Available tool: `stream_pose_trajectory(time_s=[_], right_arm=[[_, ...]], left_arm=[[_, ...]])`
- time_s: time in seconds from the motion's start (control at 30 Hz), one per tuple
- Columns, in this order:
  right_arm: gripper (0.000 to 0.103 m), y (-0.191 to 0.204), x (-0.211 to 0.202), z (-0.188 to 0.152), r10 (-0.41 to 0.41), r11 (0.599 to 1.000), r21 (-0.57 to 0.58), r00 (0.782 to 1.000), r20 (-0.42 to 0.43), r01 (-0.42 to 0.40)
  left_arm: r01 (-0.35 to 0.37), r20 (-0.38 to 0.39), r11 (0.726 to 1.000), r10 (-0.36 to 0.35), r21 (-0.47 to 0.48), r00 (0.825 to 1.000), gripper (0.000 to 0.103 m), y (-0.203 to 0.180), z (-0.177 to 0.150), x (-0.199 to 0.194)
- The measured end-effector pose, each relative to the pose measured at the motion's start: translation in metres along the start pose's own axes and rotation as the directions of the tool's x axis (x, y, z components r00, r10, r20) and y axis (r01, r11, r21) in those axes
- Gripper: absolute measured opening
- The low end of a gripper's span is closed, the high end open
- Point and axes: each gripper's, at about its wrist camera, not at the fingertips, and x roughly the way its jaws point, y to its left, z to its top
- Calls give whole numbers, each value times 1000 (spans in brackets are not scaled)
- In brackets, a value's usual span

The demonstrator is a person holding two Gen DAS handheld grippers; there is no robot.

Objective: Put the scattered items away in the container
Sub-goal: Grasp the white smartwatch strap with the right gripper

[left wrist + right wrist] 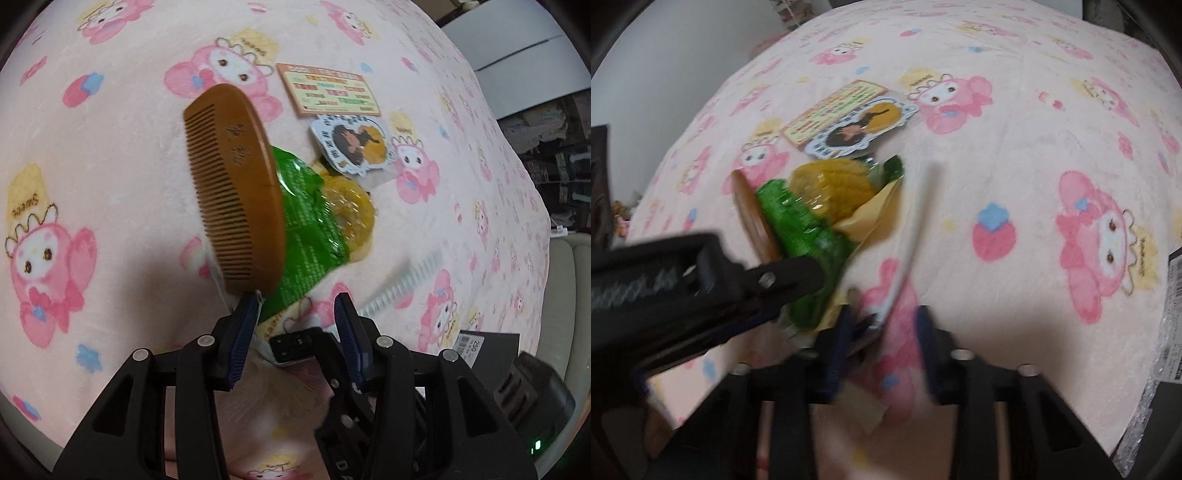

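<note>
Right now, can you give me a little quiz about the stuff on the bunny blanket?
1. True or false: the wooden comb lies flat on the blanket, far from everything else.
2. Which thing is closest to the orange card? A sticker, B wooden comb, C clear comb.
3. Fill in: the left gripper has its fingers ____ (open or shut).

Key:
1. False. It is tilted up on edge beside the green packet.
2. A, the sticker.
3. Open.
</note>
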Motion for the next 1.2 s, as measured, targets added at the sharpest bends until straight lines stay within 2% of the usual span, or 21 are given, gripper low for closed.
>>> stream_pose_trajectory(time_s=[0.07, 0.13, 0.37, 0.43, 0.57, 0.67, 0.77, 0.87, 0.93, 1.2], right_arm=[[6, -2, -8, -6, -12, 1000, -6, 1000, 18, 12], [5, -8, -18, -13, -59, 998, -4, 997, 44, 59], [5, -37, -50, -40, -83, 995, 56, 994, 71, 79], [5, -38, -55, -43, -69, 996, 61, 995, 73, 65], [5, -34, -59, -46, -38, 998, 60, 997, 72, 34], [7, -27, -54, -43, -15, 999, 50, 998, 61, 12], [12, -19, -45, -35, 15, 999, 49, 998, 53, -17], [26, -13, -36, -26, 48, 997, 53, 998, 48, -50], [31, -11, -29, -19, 66, 996, 60, 997, 43, -68], [34, -10, 17, 4, 126, 986, 112, 992, -29, -122]], left_arm=[[5, -17, 999, -4, 46, 1000, 44, -9, -4, 2], [17, -26, 995, -15, 94, 1000, 44, -21, -12, 5], [86, -165, 985, -61, 148, 984, 44, -41, -35, 31], [84, -121, 983, -64, 164, 991, 44, -42, -34, 23], [10, -42, 991, -5, 131, 999, 43, -33, -22, 11], [-15, 17, 1000, 15, 14, 1000, 40, -12, -12, 0], [12, 78, 997, -6, -76, 997, 40, 5, -4, -13], [62, 57, 994, -58, -86, 997, 40, 7, -3, -10], [72, 46, 994, -69, -78, 997, 40, 7, -1, -9], [89, 48, 991, -84, -100, 995, 40, 11, 1, 0]])
